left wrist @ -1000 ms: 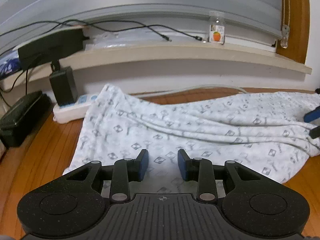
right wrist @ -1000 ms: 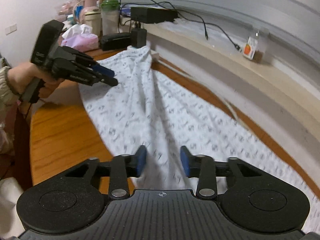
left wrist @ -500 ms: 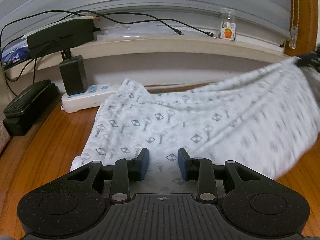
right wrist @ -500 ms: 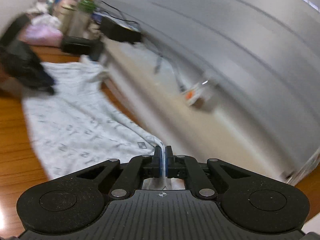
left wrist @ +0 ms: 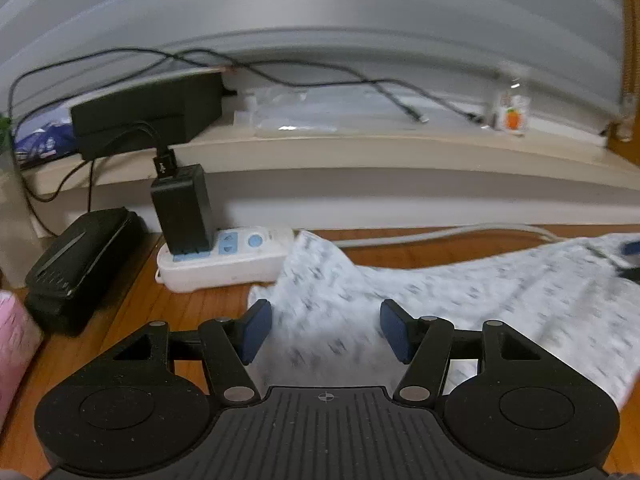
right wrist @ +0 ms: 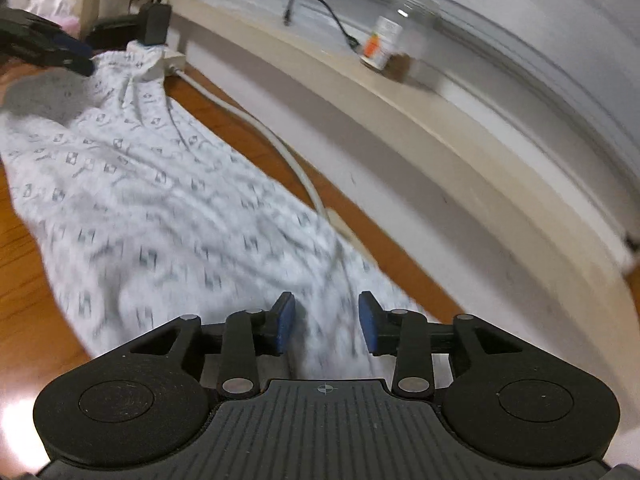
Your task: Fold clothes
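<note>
Across the lower centre of both views: patterned garment (left wrist: pixel 460 300), white with small grey motifs, spread flat along the wooden surface (right wrist: pixel 24 300).
Far end of garment: bunched against the white power strip (left wrist: pixel 224 258), upper left in the right wrist view.
Left gripper (left wrist: pixel 326 330): jaws wide, just opened further, cloth beneath them but nothing pinched.
Right gripper (right wrist: pixel 326 326): jaws partly apart, just reopened, cloth lying between the pads, not pressed.
Step in hand: judged a release after laying the cloth out, ahead of a new pick for the fold.
Doing it well: take both near corners at the hem edge, single layer only, lift together and carry evenly so the fold lands square; keep clear of the white cable (right wrist: pixel 280 152) running beside the cloth.
Ledge behind: black adapter (left wrist: pixel 182 208) plugged into the strip, black box (left wrist: pixel 148 114), loose black cords.
Labels: small jar (right wrist: pixel 382 42) with an orange carrot-like picture; its lettering is too blurred to read.
</note>
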`<state>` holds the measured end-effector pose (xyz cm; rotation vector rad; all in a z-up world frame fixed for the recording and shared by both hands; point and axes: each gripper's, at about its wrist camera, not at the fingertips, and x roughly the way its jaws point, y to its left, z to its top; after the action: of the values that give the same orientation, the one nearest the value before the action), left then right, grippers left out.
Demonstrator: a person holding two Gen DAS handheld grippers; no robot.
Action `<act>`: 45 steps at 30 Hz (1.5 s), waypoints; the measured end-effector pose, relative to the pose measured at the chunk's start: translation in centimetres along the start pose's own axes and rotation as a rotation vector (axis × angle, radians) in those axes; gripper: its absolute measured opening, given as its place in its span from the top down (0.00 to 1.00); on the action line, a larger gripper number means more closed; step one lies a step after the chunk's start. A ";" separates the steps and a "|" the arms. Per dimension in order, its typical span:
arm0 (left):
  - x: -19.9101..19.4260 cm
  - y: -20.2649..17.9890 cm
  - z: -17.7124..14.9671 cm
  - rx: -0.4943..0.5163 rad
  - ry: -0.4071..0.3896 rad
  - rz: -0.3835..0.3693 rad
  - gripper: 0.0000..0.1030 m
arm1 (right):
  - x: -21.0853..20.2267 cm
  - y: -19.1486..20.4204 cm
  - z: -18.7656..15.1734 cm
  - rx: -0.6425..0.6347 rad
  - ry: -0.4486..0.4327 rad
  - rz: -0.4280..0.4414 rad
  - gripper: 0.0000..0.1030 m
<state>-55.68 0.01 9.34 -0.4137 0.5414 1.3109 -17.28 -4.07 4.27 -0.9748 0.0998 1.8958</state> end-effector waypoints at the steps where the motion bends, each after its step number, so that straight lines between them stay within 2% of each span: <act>1: 0.8 0.1 0.4 0.002 0.013 0.009 0.39 | -0.3 -0.3 -0.6 0.014 0.002 0.003 0.62; 6: 3.5 -0.2 1.8 0.050 0.046 0.046 0.41 | -1.4 -2.0 -3.5 0.083 -0.013 0.027 0.59; 8: 4.5 -0.3 2.1 0.058 0.065 0.057 0.45 | -1.5 -2.4 -4.3 0.111 -0.029 0.040 0.59; 9: 4.8 -0.3 2.1 0.057 0.071 0.060 0.55 | -1.5 -2.6 -4.5 0.126 -0.037 0.046 0.58; 10: 5.1 -0.3 2.1 0.057 0.077 0.064 0.75 | -1.4 -2.8 -4.7 0.141 -0.044 0.052 0.58; 11: 5.2 -0.2 2.0 0.057 0.076 0.070 0.90 | -1.4 -3.0 -4.9 0.156 -0.051 0.058 0.58; 12: 4.9 0.0 1.9 0.053 0.065 0.081 0.95 | -1.4 -3.0 -5.1 0.160 -0.059 0.060 0.58; 16: 0.9 2.3 2.2 -0.070 -0.093 0.123 0.96 | -1.6 -3.0 -5.4 0.163 -0.079 0.061 0.57; 17: 0.1 2.9 2.2 -0.098 -0.111 0.130 0.96 | -1.6 -2.9 -5.5 0.162 -0.081 0.061 0.57; 20: -0.2 2.9 2.2 -0.082 -0.074 0.145 0.87 | -1.6 -2.9 -5.4 0.157 -0.084 0.061 0.57; 23: -0.2 1.8 2.0 -0.059 -0.089 0.154 0.63 | -1.9 -3.2 -5.3 0.158 -0.085 0.055 0.52; 25: -0.1 0.7 2.1 -0.058 -0.107 0.111 0.48 | -2.4 -3.5 -5.3 0.167 -0.090 0.054 0.51; 28: 0.6 -2.8 2.5 -0.010 -0.130 0.012 0.34 | -4.7 -4.3 -6.2 0.205 -0.108 0.056 0.51; 31: 1.8 -7.6 3.3 0.054 -0.156 -0.101 0.28 | -7.2 -4.6 -7.6 0.224 -0.106 0.039 0.51; 37: 5.0 -17.9 4.5 0.174 -0.183 -0.354 0.26 | -12.4 -4.2 -11.5 0.261 -0.078 -0.040 0.51; 41: 6.0 -23.2 3.3 0.287 -0.206 -0.433 0.26 | -14.7 -3.7 -14.6 0.332 -0.045 -0.068 0.53; 43: 6.4 -24.4 2.5 0.331 -0.198 -0.443 0.26 | -15.4 -3.3 -16.1 0.370 -0.024 -0.076 0.58; 45: 6.8 -24.9 1.8 0.364 -0.186 -0.445 0.25 | -15.9 -2.8 -17.4 0.387 -0.018 -0.100 0.58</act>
<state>-30.04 1.06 6.34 -0.0975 0.4846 0.7912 -1.54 -21.85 3.86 -0.6854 0.3855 1.7103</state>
